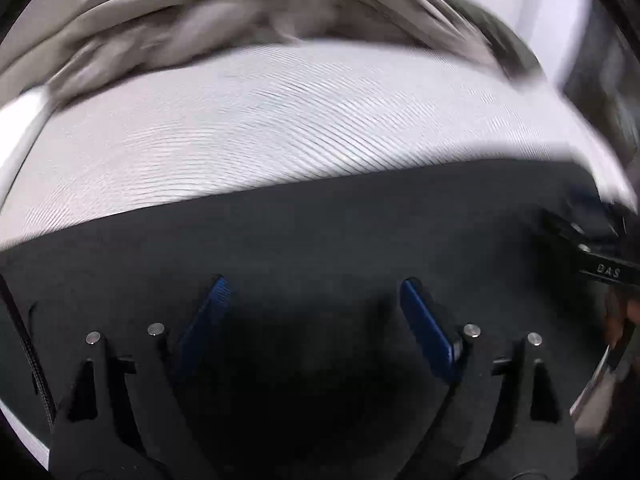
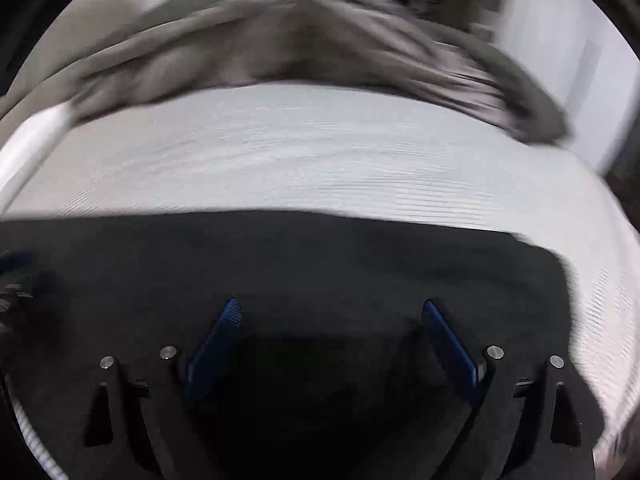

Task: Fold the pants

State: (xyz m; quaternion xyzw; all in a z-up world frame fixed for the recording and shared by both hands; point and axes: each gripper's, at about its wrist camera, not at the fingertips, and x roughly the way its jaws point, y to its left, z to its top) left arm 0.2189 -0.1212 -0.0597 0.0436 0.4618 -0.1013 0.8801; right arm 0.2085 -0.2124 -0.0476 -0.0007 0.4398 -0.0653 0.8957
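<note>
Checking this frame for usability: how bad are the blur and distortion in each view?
Left wrist: grey bedding at top smeared, pants dark and featureless, fisheye bends the white sheet. Right wrist: heavier streaking on bedding and sheet; the pants show little detail.

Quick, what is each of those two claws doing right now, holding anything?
Left gripper: open, holding nothing, over the black pants.
Right gripper: open, holding nothing, also over the pants.

grey bedding motion-blurred, black pants cut off below
</note>
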